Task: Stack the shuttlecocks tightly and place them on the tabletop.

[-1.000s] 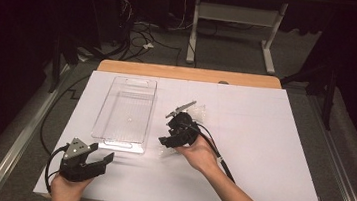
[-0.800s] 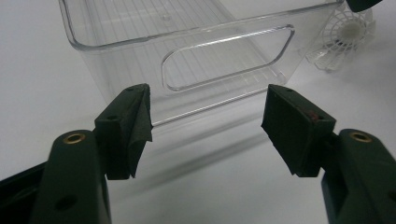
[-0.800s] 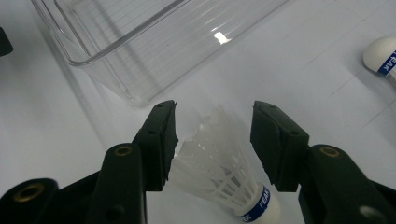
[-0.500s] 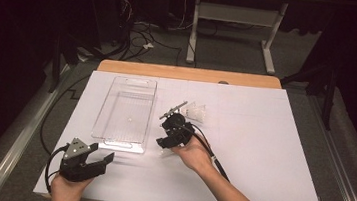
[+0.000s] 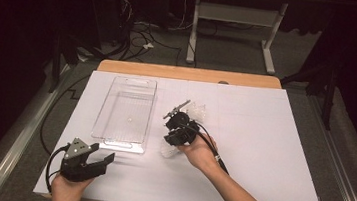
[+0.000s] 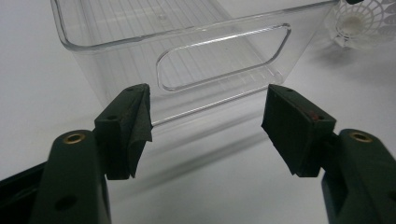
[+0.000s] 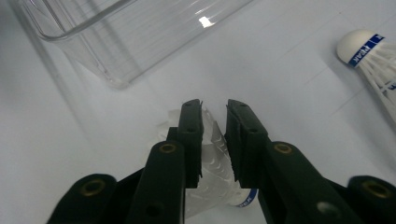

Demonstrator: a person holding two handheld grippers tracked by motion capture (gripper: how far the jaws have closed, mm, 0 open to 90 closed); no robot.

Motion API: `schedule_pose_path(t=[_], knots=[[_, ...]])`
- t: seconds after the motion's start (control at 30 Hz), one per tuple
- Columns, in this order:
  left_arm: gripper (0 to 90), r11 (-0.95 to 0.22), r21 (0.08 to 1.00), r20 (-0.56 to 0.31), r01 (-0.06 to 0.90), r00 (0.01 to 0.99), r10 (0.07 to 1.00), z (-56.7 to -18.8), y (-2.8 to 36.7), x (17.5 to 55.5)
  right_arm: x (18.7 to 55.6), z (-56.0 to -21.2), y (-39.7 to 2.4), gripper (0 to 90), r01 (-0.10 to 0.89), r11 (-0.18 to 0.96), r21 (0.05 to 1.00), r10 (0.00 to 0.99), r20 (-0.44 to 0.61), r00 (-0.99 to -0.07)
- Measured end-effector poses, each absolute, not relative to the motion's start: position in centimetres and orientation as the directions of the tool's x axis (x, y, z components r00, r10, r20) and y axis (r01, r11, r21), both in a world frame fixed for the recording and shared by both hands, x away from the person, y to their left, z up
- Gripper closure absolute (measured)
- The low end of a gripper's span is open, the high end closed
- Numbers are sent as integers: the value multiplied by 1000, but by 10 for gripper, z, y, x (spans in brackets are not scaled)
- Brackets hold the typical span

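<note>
The right gripper (image 7: 215, 135) has its two black jaws pinched on the feather skirt of a white plastic shuttlecock with a blue-banded cork (image 7: 215, 186); the jaws have just been closing, and the skirt now sits pressed between the pads. In the high view the right gripper (image 5: 176, 130) is just off the clear tray's right side near its front end, with that shuttlecock (image 5: 167, 150) showing as a pale patch under the hand. A second white shuttlecock with a blue band on its round cork (image 7: 373, 58) lies on the white table sheet (image 5: 271, 155) nearby, apart from the jaws; in the high view it sits just beyond the gripper (image 5: 196, 112).

The left gripper (image 6: 208, 121) holds its jaws wide apart with nothing between them, facing the handle slot in the end wall of the clear rectangular plastic tray (image 6: 196, 51). It rests near the sheet's front left corner (image 5: 91, 159), short of the tray (image 5: 126, 110).
</note>
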State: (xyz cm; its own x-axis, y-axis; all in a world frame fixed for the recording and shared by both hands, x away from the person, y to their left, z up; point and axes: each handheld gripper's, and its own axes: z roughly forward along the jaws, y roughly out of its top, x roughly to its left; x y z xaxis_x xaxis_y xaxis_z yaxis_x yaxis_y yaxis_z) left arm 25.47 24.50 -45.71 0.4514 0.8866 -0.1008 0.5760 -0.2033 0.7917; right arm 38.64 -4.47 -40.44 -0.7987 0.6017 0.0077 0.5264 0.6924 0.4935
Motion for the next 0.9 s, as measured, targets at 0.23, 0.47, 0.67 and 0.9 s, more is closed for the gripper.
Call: schedule_pose_path(t=[0.23, 0.47, 0.67, 0.9], knots=[[337, -201, 790, -103, 580, 449, 888, -457, 245, 256, 386, -398, -58, 878, 524, 695, 493, 606, -10, -795], [337, -196, 790, -105, 581, 444, 890, -457, 245, 256, 386, -396, -71, 898, 517, 697, 496, 605, -21, -796], [337, -197, 791, -104, 579, 444, 890, -457, 245, 255, 385, -393, -84, 900, 518, 679, 520, 614, -14, -789], [338, -197, 791, -102, 579, 443, 891, -457, 245, 255, 388, -391, -101, 900, 534, 640, 552, 641, -2, -767]])
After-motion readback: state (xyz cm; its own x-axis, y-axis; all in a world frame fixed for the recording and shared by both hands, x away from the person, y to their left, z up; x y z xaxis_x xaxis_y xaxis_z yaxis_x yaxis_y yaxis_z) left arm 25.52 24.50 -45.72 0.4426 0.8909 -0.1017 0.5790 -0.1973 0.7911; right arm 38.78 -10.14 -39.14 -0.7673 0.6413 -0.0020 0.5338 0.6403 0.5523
